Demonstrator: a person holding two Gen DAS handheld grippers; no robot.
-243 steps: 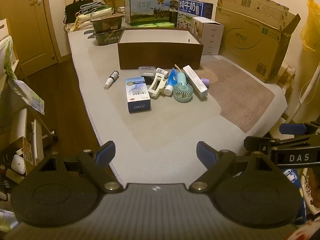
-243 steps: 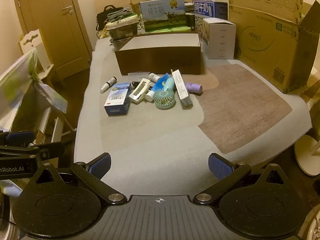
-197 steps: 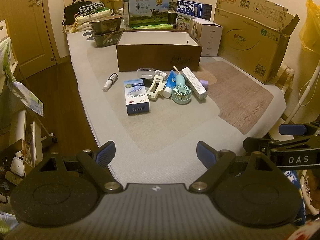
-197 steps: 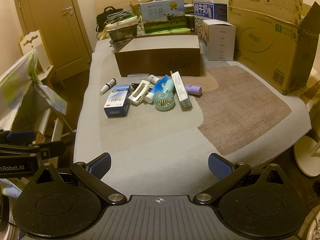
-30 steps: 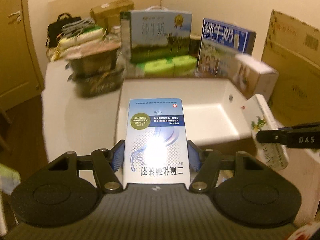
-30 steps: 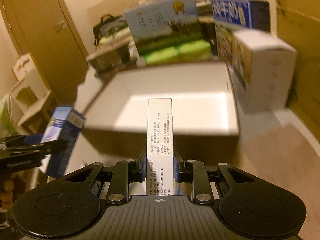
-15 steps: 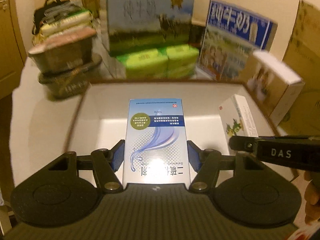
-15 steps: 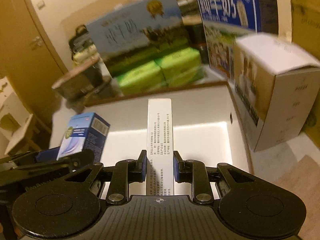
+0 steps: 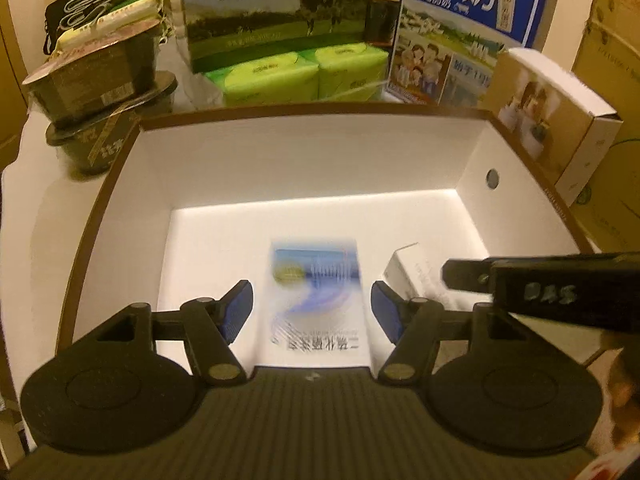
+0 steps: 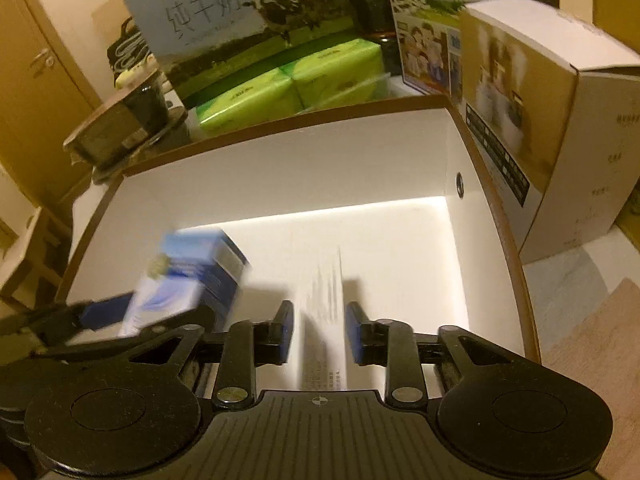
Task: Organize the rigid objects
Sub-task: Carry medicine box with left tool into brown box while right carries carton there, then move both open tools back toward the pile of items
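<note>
Both grippers hang over the brown box with the white inside (image 9: 312, 184). My left gripper (image 9: 312, 310) is open, with a gap on each side of the blue-and-white carton (image 9: 316, 300), which is blurred and dropping toward the box floor. My right gripper (image 10: 319, 334) is open too, and the long white carton (image 10: 322, 320) is blurred between its fingers, slipping down. The blue carton also shows in the right wrist view (image 10: 188, 280), and the white carton in the left wrist view (image 9: 416, 276), partly behind the right gripper.
Behind the brown box (image 10: 280, 120) stand milk cartons (image 9: 276, 8), green tissue packs (image 9: 296, 72) and stacked dark bowls (image 9: 100, 92). A white and tan box (image 10: 560, 128) stands close against its right wall.
Both grippers have opened over the box and let go of their cartons, which now blur downward. Both have also moved further in over the box.
</note>
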